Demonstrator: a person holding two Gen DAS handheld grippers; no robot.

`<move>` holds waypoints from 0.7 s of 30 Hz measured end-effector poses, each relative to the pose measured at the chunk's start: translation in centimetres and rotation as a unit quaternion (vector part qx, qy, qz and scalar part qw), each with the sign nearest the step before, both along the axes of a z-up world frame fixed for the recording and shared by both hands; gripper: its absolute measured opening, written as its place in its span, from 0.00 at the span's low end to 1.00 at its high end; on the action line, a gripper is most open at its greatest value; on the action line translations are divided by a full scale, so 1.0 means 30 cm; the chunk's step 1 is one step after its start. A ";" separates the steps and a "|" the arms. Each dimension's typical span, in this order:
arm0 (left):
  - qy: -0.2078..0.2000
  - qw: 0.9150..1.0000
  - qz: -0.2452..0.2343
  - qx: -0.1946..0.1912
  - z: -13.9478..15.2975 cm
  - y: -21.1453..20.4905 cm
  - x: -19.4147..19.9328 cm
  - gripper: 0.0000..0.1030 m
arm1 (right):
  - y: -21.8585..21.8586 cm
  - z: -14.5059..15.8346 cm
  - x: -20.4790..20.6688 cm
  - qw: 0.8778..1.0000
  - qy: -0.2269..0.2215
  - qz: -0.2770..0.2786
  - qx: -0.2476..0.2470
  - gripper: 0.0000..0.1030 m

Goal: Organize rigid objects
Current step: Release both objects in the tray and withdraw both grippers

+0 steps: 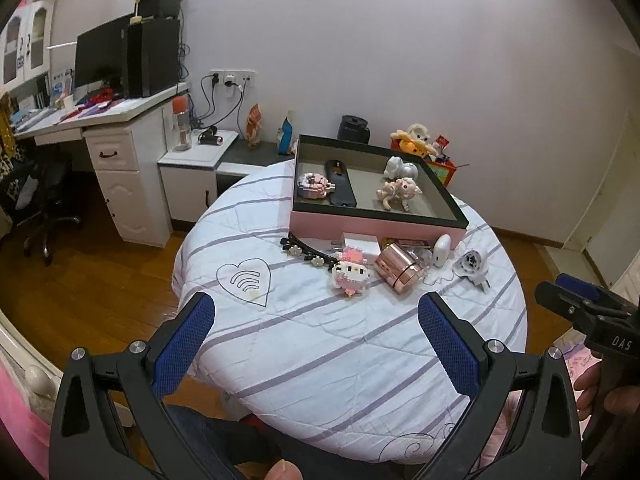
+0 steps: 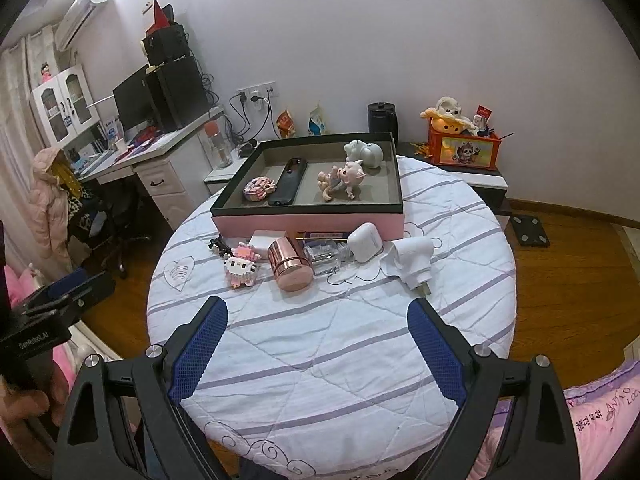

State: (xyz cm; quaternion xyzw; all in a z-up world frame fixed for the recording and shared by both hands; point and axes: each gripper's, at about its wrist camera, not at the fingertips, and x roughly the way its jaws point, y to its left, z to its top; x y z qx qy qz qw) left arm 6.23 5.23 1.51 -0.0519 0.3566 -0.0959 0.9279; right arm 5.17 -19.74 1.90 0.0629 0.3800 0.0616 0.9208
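Two tongs, left (image 1: 316, 344) and right (image 2: 318, 350), hang released and empty over the near surface (image 2: 320, 360). Beyond them, loose things wait beside the box (image 2: 308, 222): block toy (image 2: 242, 266), copper jar (image 2: 290, 266), earbud case (image 2: 364, 242), plug (image 2: 412, 260), hair clips (image 1: 304, 249). Inside lie four: block cake (image 2: 260, 189), black case (image 2: 288, 182), two figurines. I judge it under half done.

A pink box (image 2: 308, 224) with dark rim sat beyond the jaws, on a white cloth (image 2: 320, 340) striped lavender, beside a rose-gold tin (image 2: 290, 266).
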 end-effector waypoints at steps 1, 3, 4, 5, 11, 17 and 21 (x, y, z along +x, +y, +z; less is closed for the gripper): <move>0.002 1.000 0.000 0.000 -0.003 0.000 0.001 1.00 | 0.002 -0.002 0.002 1.000 0.001 0.001 -0.001 0.90; 0.006 1.000 0.000 0.001 -0.013 -0.002 0.009 1.00 | 0.006 -0.007 0.010 1.000 0.004 0.003 0.000 0.90; 0.008 1.000 -0.001 0.002 -0.017 -0.004 0.010 1.00 | 0.008 -0.010 0.012 1.000 0.005 0.003 0.000 0.90; 0.009 1.000 -0.002 0.003 -0.021 -0.006 0.013 1.00 | 0.010 -0.014 0.016 1.000 0.006 0.004 0.001 0.90; 0.025 1.000 -0.010 0.010 -0.063 -0.033 0.052 1.00 | -0.002 -0.047 0.054 1.000 0.019 0.002 0.005 0.90; 0.050 0.998 -0.017 0.020 -0.130 -0.072 0.123 1.00 | -0.020 -0.086 0.112 0.999 0.033 -0.001 0.011 0.90; 0.060 0.998 -0.021 0.027 -0.167 -0.105 0.175 1.00 | -0.062 -0.124 0.151 0.999 0.044 -0.017 0.005 0.90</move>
